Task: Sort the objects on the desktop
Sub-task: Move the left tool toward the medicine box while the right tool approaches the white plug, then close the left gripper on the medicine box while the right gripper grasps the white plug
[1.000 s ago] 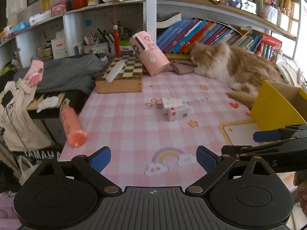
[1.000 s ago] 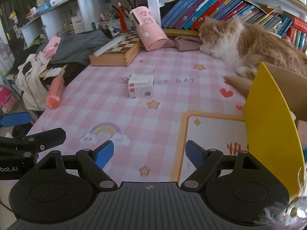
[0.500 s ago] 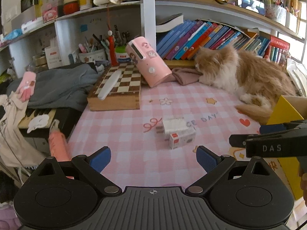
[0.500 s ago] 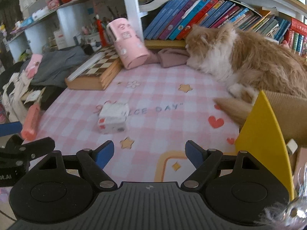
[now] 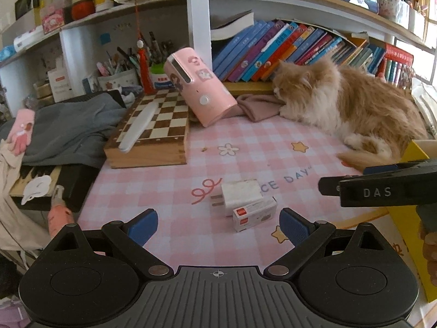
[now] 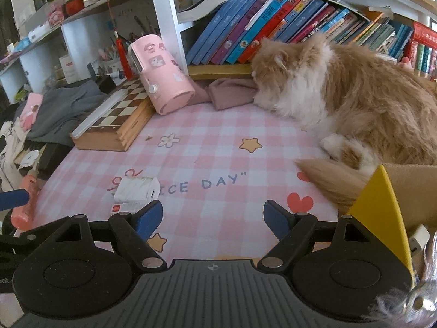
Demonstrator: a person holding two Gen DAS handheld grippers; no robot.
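A white charger plug [image 5: 240, 192] lies on the pink checked mat, touching a small white box with a red label [image 5: 254, 214]. Both lie just ahead of my open, empty left gripper [image 5: 218, 225]. In the right wrist view the plug [image 6: 136, 190] and the box [image 6: 128, 208] sit by the left finger of my open, empty right gripper [image 6: 213, 217]. An orange-pink tube [image 5: 58, 217] lies at the mat's left edge. A yellow cardboard box [image 6: 382, 213] stands at the right.
A fluffy orange cat [image 5: 349, 106] lies along the right back of the desk. A wooden chessboard box [image 5: 153, 134] with a white case on it, a tilted pink cylinder [image 5: 199, 90], a folded cloth [image 5: 259, 106] and a grey garment [image 5: 65, 125] crowd the back left. Bookshelves stand behind.
Both grippers have moved forward over the mat towards the plug and small box, which now lie close to the fingertips. Both grippers stay open.
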